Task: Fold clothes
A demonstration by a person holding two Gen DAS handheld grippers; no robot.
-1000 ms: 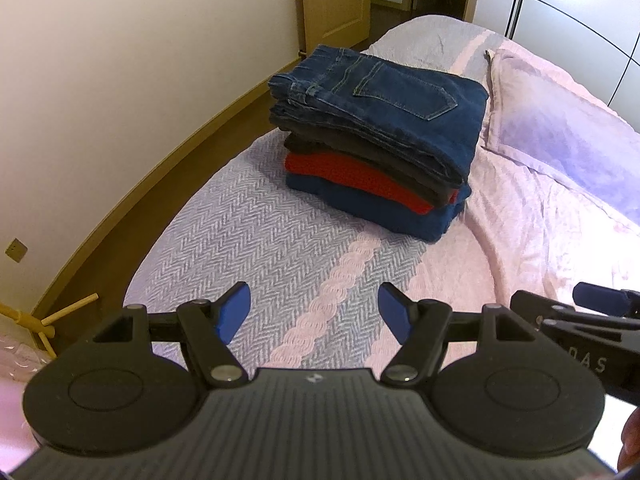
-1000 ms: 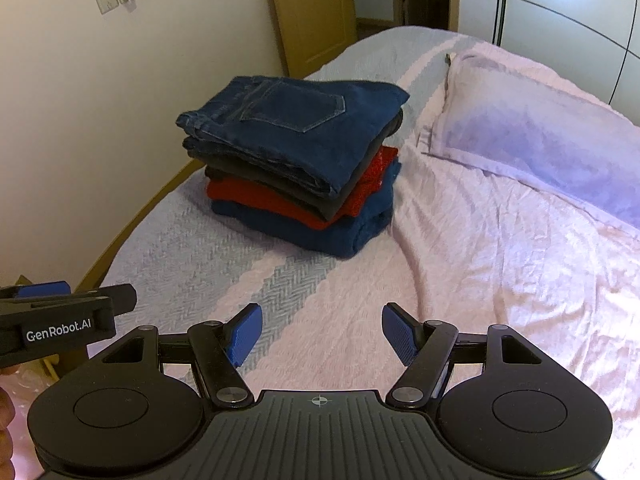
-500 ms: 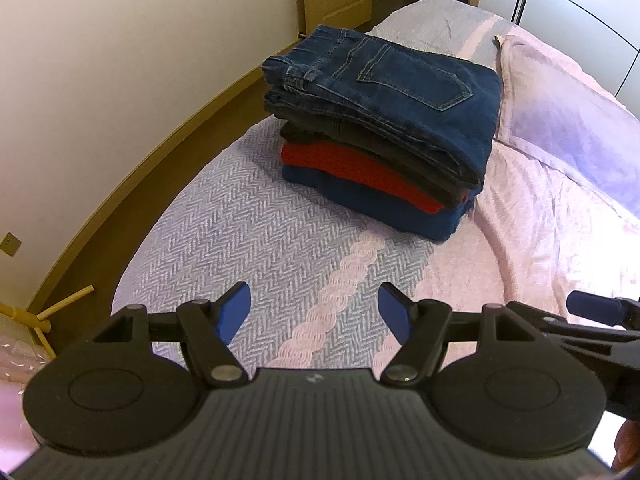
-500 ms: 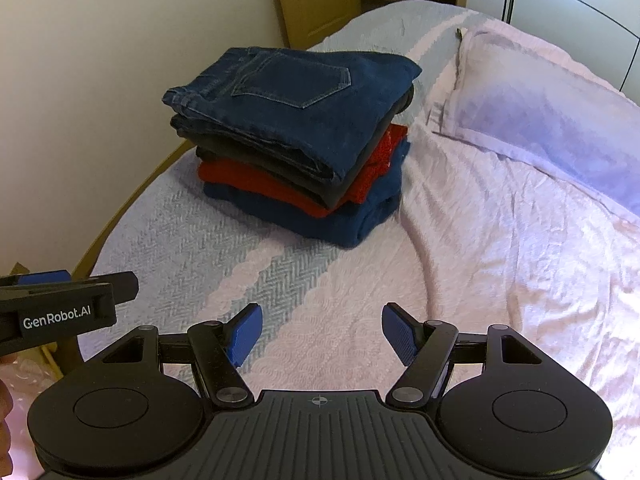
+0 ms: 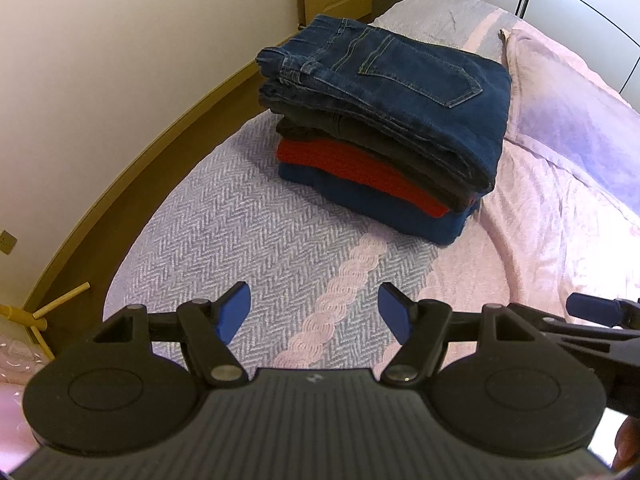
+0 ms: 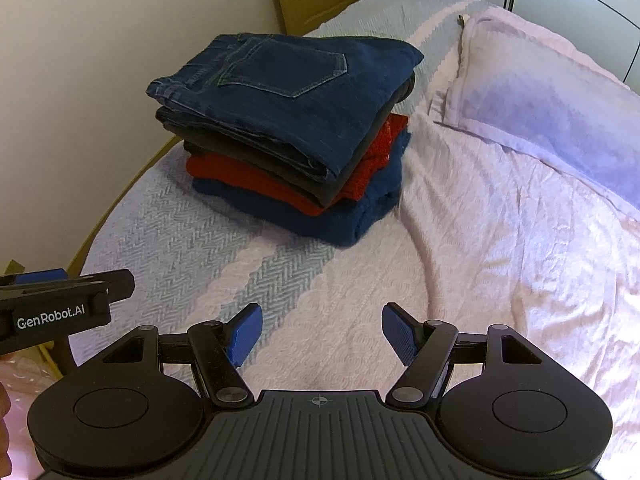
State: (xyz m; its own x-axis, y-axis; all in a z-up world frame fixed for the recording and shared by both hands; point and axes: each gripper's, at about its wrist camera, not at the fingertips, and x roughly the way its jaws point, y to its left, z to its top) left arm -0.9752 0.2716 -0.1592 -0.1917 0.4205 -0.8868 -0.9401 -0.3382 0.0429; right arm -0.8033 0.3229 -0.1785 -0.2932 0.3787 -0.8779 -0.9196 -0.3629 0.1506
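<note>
A stack of folded clothes (image 5: 384, 132) sits on the bed near its left edge: dark blue jeans (image 5: 404, 76) on top, a dark grey garment, a red knit (image 5: 352, 164) and a navy piece at the bottom. The stack also shows in the right wrist view (image 6: 296, 136). My left gripper (image 5: 314, 312) is open and empty, hovering over the bedspread short of the stack. My right gripper (image 6: 322, 332) is open and empty, beside the left one and also short of the stack.
The bed (image 5: 248, 240) has a grey herringbone and pink bedspread. A lilac pillow (image 6: 540, 100) lies right of the stack. A cream wall and wooden skirting (image 5: 132, 160) run along the bed's left side. A yellow wooden stand (image 5: 36, 312) is on the floor.
Both grippers have moved forward toward the stack, which now looks larger and nearer. Both stay open and empty.
</note>
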